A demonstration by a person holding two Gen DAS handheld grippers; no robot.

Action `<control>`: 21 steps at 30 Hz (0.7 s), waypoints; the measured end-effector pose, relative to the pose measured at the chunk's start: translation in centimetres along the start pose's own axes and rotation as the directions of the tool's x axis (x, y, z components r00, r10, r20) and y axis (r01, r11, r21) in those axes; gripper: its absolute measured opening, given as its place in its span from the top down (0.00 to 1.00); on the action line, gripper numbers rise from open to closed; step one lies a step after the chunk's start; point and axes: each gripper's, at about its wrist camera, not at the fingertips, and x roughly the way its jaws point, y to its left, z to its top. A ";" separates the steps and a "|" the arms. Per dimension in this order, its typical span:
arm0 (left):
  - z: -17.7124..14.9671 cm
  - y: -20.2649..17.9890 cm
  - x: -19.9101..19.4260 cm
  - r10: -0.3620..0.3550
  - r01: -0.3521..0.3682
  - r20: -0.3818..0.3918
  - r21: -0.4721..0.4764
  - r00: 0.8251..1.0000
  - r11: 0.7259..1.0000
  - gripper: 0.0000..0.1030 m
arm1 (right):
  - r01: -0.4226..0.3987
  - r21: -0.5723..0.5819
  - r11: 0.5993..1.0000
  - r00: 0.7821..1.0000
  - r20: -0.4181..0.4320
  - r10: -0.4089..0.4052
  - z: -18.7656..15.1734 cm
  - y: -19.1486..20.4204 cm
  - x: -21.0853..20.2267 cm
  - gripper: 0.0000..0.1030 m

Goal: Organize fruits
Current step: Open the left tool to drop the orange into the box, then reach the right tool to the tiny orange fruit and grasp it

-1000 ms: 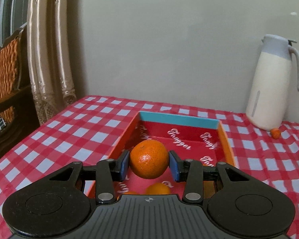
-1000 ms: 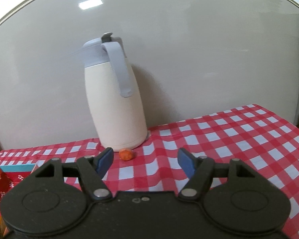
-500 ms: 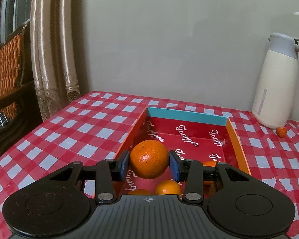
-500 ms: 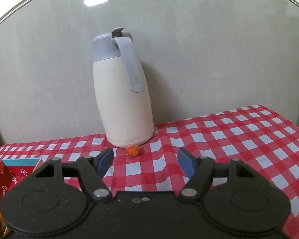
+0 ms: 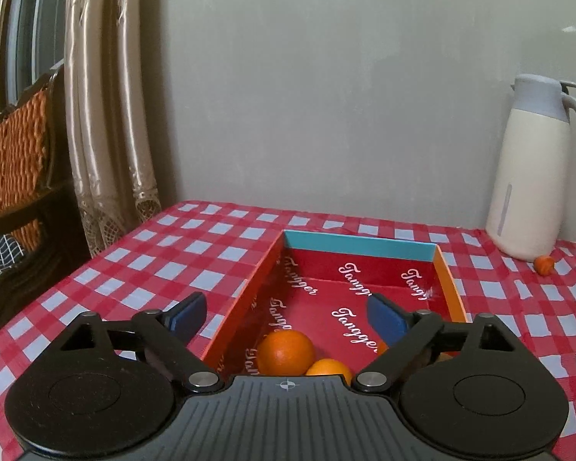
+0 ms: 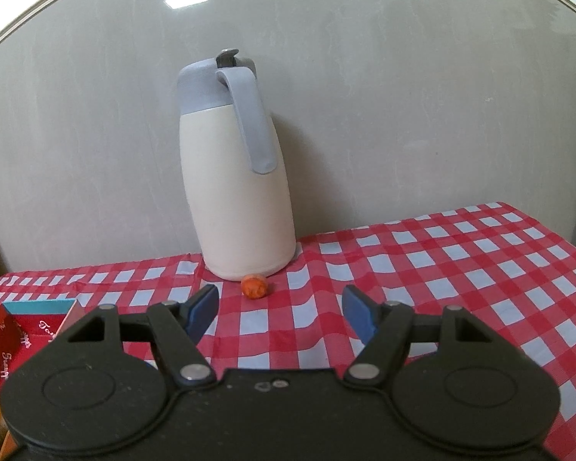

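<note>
My left gripper (image 5: 286, 317) is opening above the red box (image 5: 245, 303) — nothing between its blue pads. The big orange (image 5: 286, 352) lies on the box floor at the near end, touching a smaller one (image 5: 328, 369). My right gripper (image 6: 280, 311) stands apart and empty, facing the cream jug (image 6: 242, 192) and a tiny orange fruit (image 6: 254, 287) — possibly touching its base.

The black body of the left gripper (image 5: 286, 317) hid the near end of the red box (image 5: 359, 244). It also hid the bottom of the big orange (image 5: 286, 351) and most of the smaller orange (image 5: 328, 368) beside it. Another fruit by the right blue finger showed only a sliver. The tiny orange thing (image 6: 254, 286) by the jug (image 6: 242, 192) was too small to tell.
</note>
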 end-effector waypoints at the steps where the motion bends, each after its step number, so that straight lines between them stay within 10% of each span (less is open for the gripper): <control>1: 0.0 0.1 0.0 0.001 -0.001 0.000 0.001 1.000 1.000 0.12 | -0.001 -0.004 1.000 1.000 -0.001 0.001 0.0 0.0 0.0 0.30; 21: 0.8 7.7 3.3 0.153 -0.155 -0.025 -0.143 0.988 0.978 0.07 | -0.046 -0.120 0.992 0.997 -0.061 0.039 0.1 3.9 6.5 0.37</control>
